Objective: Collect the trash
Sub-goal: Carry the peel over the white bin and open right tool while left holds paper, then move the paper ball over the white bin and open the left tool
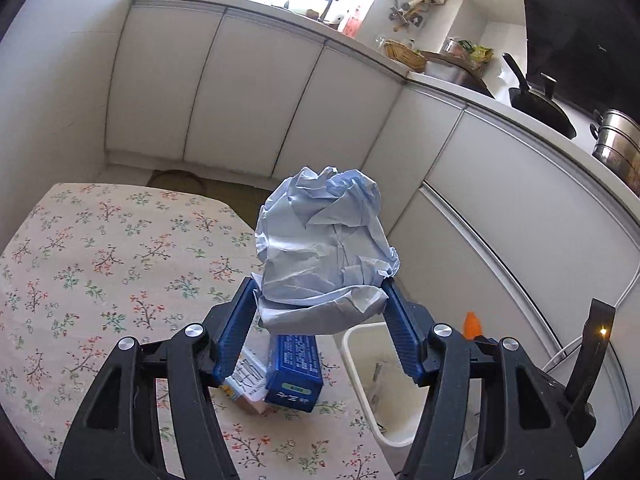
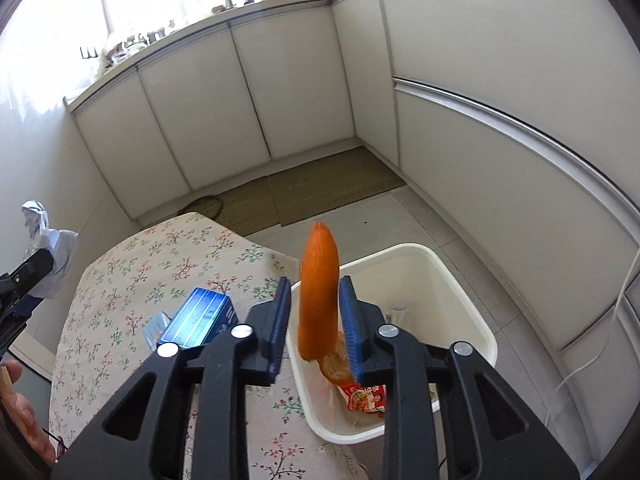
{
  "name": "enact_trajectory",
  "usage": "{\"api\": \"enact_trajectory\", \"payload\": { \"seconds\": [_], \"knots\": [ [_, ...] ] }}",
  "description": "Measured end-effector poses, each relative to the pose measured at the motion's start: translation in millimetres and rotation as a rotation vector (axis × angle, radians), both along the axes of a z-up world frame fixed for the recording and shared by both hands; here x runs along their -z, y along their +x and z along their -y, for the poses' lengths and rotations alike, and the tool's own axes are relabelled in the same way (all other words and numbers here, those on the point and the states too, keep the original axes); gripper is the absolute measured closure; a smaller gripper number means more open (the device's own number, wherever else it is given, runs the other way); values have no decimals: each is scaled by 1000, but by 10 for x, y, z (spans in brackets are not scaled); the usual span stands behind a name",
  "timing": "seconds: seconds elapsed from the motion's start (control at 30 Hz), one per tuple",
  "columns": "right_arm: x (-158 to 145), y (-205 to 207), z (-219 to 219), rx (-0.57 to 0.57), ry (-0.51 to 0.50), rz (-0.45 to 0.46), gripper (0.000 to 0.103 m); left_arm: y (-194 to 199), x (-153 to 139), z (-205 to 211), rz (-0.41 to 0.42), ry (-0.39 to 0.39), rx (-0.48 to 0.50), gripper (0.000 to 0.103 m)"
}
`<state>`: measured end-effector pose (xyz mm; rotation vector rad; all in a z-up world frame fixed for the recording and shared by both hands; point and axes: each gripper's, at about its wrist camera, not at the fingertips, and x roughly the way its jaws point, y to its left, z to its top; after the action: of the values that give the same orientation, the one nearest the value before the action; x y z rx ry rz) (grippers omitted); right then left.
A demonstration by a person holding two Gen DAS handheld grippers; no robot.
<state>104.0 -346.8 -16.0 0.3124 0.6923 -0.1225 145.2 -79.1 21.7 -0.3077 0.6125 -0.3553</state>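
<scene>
Left gripper (image 1: 320, 300) clamped crumpled paper (image 1: 324, 240) above table (image 1: 80, 260) | right gripper (image 2: 314, 320) jaws parted, blurred carrot (image 2: 318, 296) apparently loose between them above white bin (image 2: 460, 280) | risk: carrot tips left, striking near-left rim, missing bin.

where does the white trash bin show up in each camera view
Left wrist view: the white trash bin sits low and right of centre, beside the floral table, partly hidden behind the left gripper and its crumpled paper.
Right wrist view: the bin sits low and right of centre, behind the right gripper.
Shared landmark: the blue box on the tablecloth.
</scene>
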Motion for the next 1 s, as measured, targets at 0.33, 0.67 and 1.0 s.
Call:
{"api": "enact_trajectory", "payload": {
  "seconds": [0.33, 0.67, 1.0],
  "knots": [
    [-123, -322, 528, 194, -113, 48, 16, 105, -27, 958, -22, 56, 225, 43],
    [-18, -422, 1007, 410, -178, -44, 8, 331, 148, 1642, -37, 167, 373, 41],
    [33, -404, 1003, 436, -208, -55, 8, 552, 519, 1881, -148, 245, 373, 32]
  ]
}}
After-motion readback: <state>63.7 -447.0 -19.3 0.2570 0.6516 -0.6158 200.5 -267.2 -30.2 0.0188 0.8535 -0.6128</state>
